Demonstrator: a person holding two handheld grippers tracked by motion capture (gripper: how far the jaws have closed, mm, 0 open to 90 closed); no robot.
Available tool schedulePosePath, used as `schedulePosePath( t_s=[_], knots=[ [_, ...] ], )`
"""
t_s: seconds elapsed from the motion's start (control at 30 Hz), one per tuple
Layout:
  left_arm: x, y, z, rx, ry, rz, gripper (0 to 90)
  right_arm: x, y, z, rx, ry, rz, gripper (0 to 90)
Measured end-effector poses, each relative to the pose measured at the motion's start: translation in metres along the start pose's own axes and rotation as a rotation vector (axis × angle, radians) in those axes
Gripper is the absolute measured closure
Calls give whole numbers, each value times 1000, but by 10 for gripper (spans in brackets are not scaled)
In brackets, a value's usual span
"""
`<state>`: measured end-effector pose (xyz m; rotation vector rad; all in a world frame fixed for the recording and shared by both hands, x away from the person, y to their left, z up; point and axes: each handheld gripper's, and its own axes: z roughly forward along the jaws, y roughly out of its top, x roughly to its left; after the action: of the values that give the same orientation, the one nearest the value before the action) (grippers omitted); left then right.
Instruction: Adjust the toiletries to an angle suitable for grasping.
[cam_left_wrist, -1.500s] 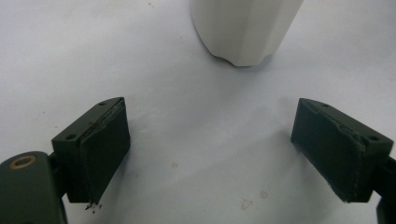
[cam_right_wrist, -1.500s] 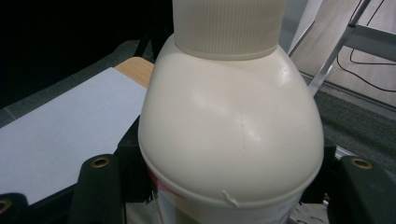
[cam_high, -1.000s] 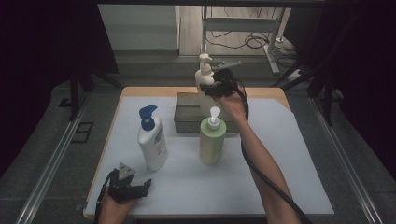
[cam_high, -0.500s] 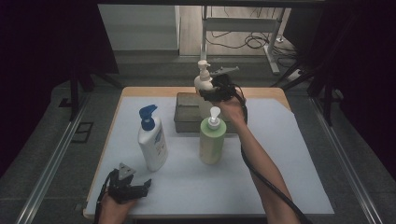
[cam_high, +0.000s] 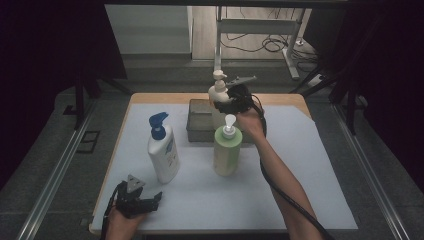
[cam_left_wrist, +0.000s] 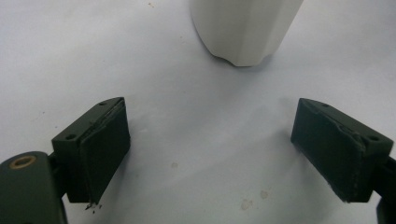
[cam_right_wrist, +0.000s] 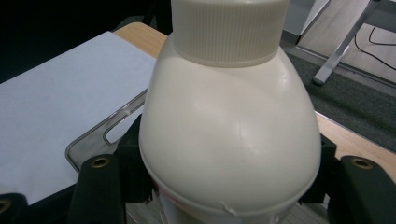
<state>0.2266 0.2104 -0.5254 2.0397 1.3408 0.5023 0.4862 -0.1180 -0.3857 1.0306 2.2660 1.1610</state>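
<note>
Right gripper (cam_high: 231, 100): my jaws are clamped on the cream bottle (cam_high: 218, 95), one pad on each side of its shoulder, just under the ribbed collar. In the right gripper view the bottle (cam_right_wrist: 231, 135) sits square between the pads, both pressing its sides. It's at the far edge of the table, over the grey tray (cam_high: 200, 122); can't tell whether its base touches the tray. The tray's rim and handle cutout (cam_right_wrist: 109, 135) show below left of the bottle.

Left gripper (cam_high: 135, 200): near edge, left side, resting low on the white mat (cam_high: 310, 165). Jaws wide apart, nothing between them, just bare mat (cam_left_wrist: 201, 140). The base of the white bottle (cam_left_wrist: 243, 28) stands just ahead of them, apart from both pads.

White bottle with blue pump (cam_high: 162, 150) upright, mid-left. Green bottle (cam_high: 226, 147) upright at centre, near the tray's front and near my right wrist.
</note>
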Motion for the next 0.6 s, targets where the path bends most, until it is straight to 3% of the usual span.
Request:
schedulePosePath(
  t_s=[0.6],
  knots=[
    [0,0,0,-1,0,0,113,-1,-21,-11,15,26,-18,365]
  ],
)
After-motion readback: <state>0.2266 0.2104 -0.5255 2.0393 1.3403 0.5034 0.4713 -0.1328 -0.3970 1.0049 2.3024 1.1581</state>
